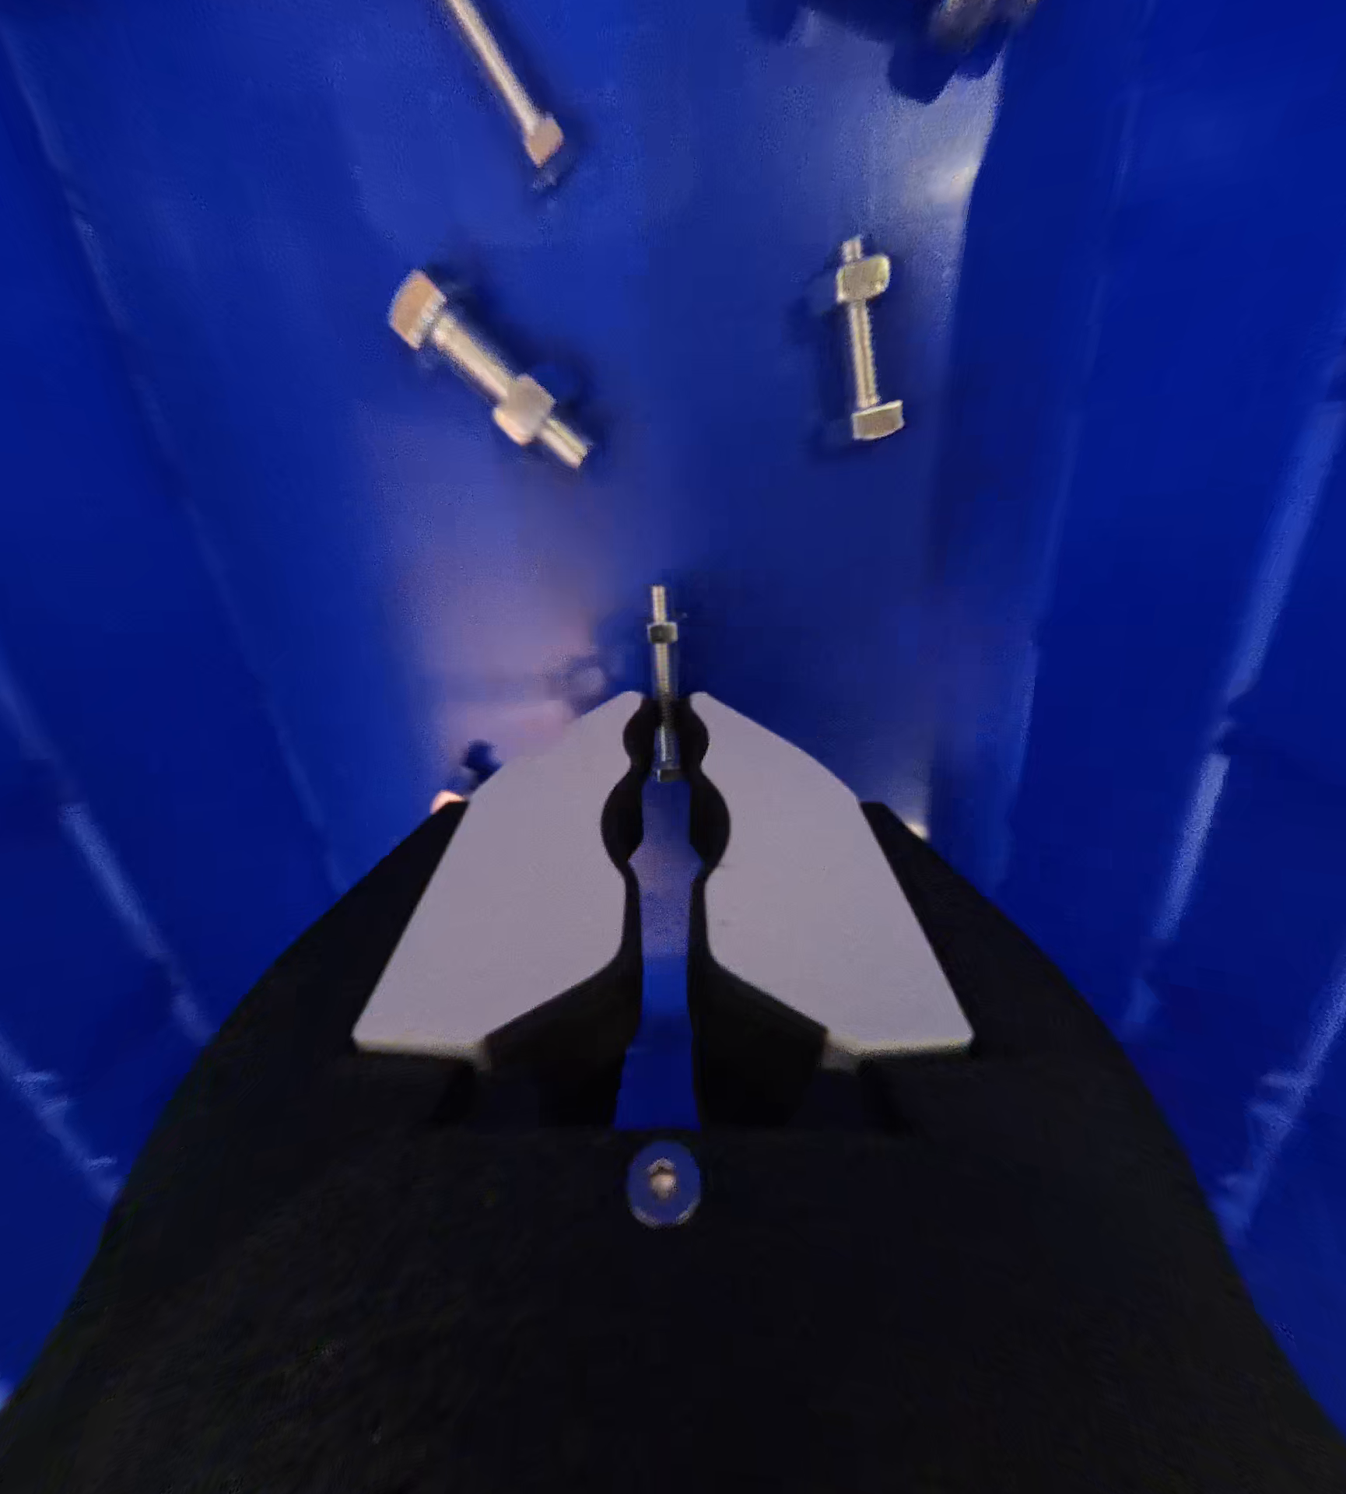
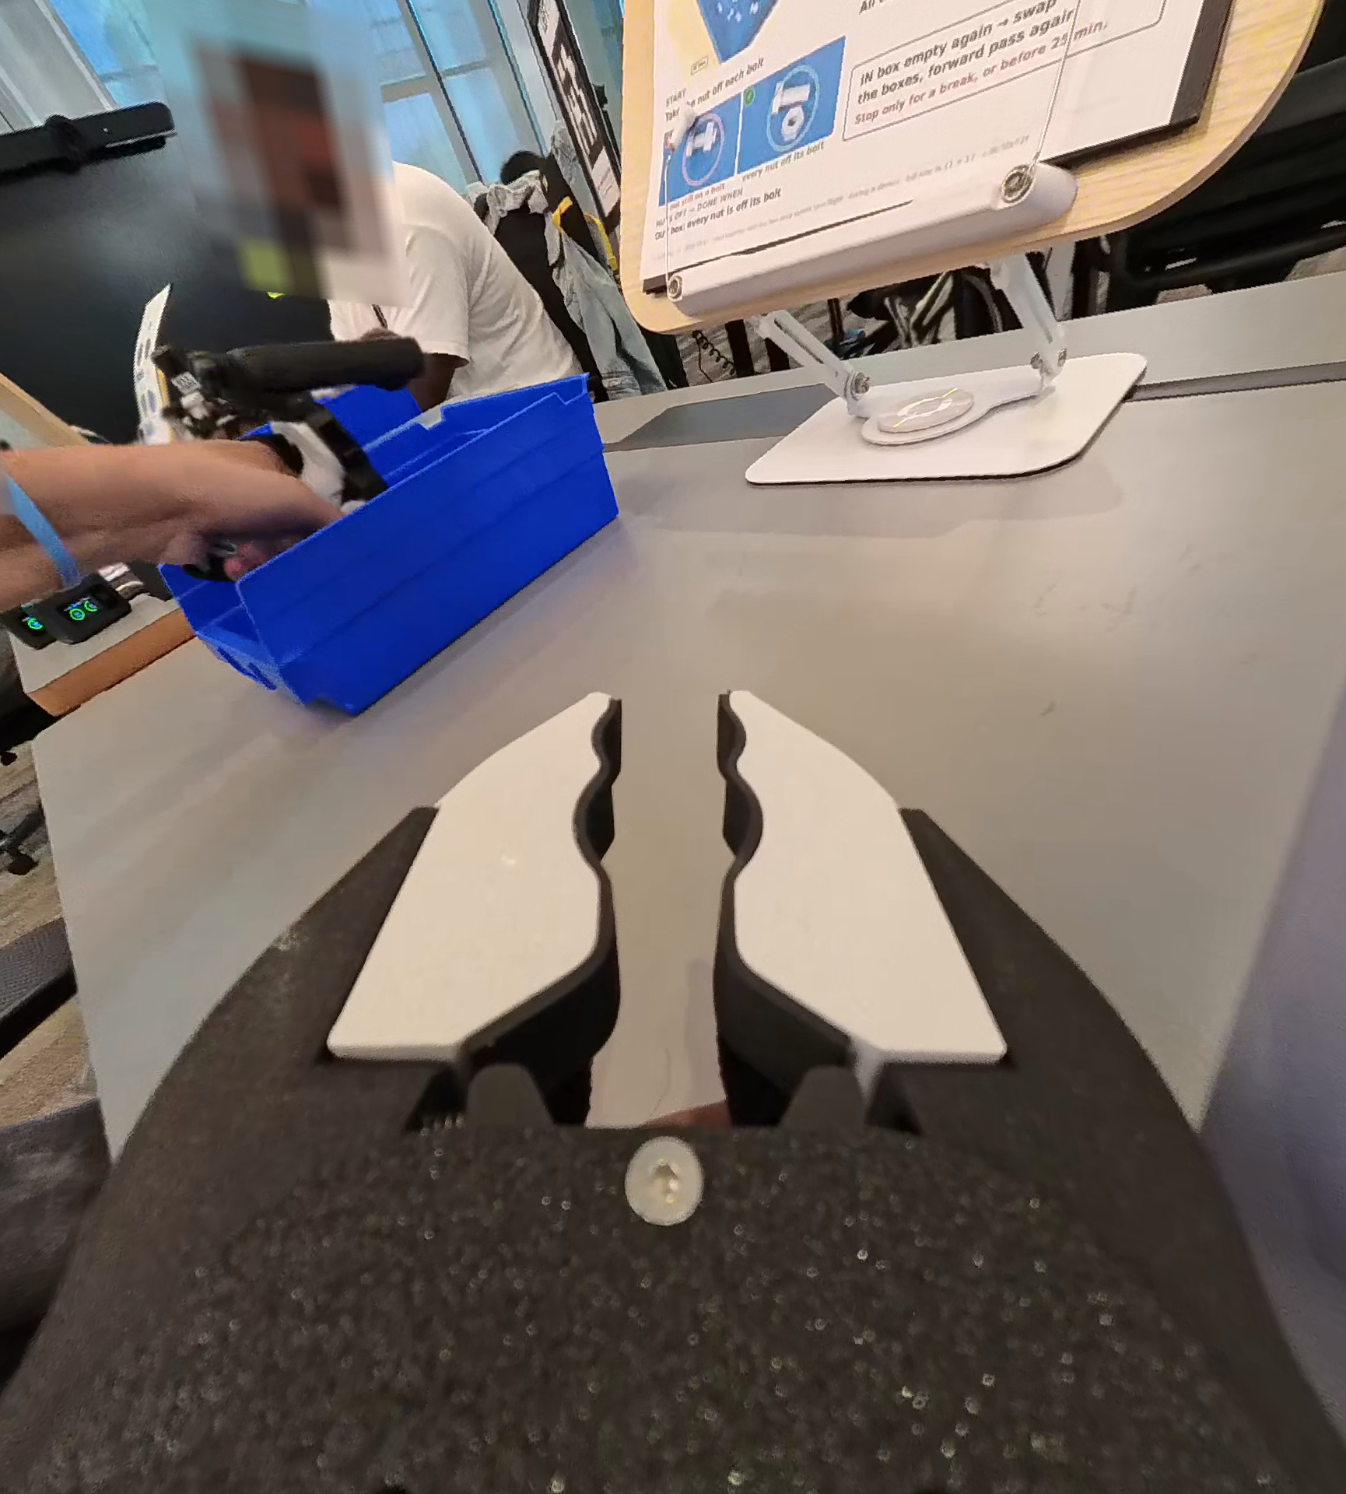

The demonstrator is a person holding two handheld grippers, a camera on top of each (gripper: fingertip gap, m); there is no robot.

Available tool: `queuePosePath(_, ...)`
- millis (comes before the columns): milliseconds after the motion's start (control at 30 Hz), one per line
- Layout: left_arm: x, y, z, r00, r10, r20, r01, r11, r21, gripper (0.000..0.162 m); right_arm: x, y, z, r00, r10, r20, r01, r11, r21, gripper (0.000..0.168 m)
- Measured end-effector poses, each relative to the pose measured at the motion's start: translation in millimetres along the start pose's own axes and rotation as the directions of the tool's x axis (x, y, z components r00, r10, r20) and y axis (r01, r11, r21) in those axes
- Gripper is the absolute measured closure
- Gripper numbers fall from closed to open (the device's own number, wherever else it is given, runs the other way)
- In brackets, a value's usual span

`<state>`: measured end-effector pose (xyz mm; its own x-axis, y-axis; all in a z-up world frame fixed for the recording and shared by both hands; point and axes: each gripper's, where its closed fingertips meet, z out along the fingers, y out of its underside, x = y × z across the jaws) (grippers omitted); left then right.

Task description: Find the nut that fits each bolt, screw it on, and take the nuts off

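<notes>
A: Left wrist view, starting at the left. What is in the blue bin (image 1: 168, 566)?

B: At upper left centre a thick bolt (image 1: 484, 368) lies slanted on the bin floor with a nut on its lower end. Above it, toward the top edge, a long thin bolt (image 1: 506, 81) lies slanted too. In the middle, the left gripper (image 1: 664, 707) is pinching a small bolt (image 1: 662, 671) by its head end; the shank points up the frame and carries a small nut (image 1: 660, 631). At upper right a medium bolt (image 1: 868, 339) lies nearly upright in the frame, a nut near its top end.

A: And the right wrist view?

B: At middle left a hand (image 2: 168, 501) reaches into the blue bin (image 2: 427, 558), which stands on the grey table (image 2: 977, 647). At lower centre the right gripper (image 2: 670, 711) holds nothing, its fingers parted with a gap between them, over bare table. At upper right a tilted board with a printed sheet (image 2: 896, 121) sits on a white stand (image 2: 953, 428).
</notes>
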<state>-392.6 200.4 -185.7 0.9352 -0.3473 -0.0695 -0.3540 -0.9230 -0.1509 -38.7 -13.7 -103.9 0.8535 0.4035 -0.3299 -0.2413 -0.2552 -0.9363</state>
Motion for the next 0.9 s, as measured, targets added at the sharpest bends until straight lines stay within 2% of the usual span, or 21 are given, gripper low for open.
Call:
queuePosePath(100, 8, -14, -27, 0.977, 0.153, -0.148, -0.112, 0.961, 0.254, 0.157, 0, 0, 0, 1.000, 0.009, 0.009, -0.009, 1.000, 0.000, 0.146)
queuePosePath(167, 28, -17, -68, 0.920, 0.311, -0.238, -0.152, 0.843, 0.516, 0.157, -2, 2, 2, 1.000, 0.014, 0.024, -0.014, 1.000, -0.018, 0.146)
queuePosePath(233, 47, -6, -108, 0.867, 0.402, -0.293, -0.099, 0.716, 0.691, 0.157, -5, 3, 6, 0.998, 0.025, 0.050, -0.023, 0.999, -0.027, 0.145)
queuePosePath(300, 81, 15, -149, 0.770, 0.500, -0.396, 0.022, 0.600, 0.800, 0.157, -10, 0, 11, 0.996, 0.033, 0.087, -0.032, 0.999, -0.017, 0.144)
queuePosePath(367, 126, 41, -185, 0.630, 0.625, -0.461, 0.131, 0.499, 0.856, 0.157, -19, -5, 18, 0.990, 0.035, 0.137, -0.035, 0.999, -0.005, 0.141)
queuePosePath(433, 172, 65, -206, 0.490, 0.725, -0.484, 0.205, 0.444, 0.872, 0.157, -40, -17, 23, 0.970, 0.028, 0.240, -0.040, 0.998, 0.046, 0.140)
queuePosePath(533, 235, 90, -203, 0.300, 0.777, -0.553, 0.263, 0.490, 0.831, 0.157, -72, -26, 31, 0.910, 0.020, 0.415, -0.043, 0.998, 0.048, 0.137)
queuePosePath(600, 266, 99, -187, 0.228, 0.790, -0.569, 0.258, 0.514, 0.818, 0.157, -84, -25, 37, 0.876, 0.037, 0.480, -0.049, 0.999, 0.011, 0.126)
queuePosePath(733, 297, 105, -152, 0.167, 0.776, -0.609, 0.200, 0.578, 0.791, 0.157, -100, -15, 39, 0.826, 0.068, 0.560, -0.052, 0.998, -0.045, 0.113)
queuePosePath(833, 307, 111, -143, 0.200, 0.809, -0.553, 0.113, 0.541, 0.833, 0.157, -101, -5, 42, 0.831, 0.051, 0.553, -0.011, 0.997, -0.077, 0.113)
queuePosePath(900, 312, 115, -142, 0.161, 0.802, -0.575, 0.117, 0.563, 0.818, 0.157, -100, -6, 44, 0.840, 0.058, 0.540, -0.025, 0.997, -0.068, 0.115)
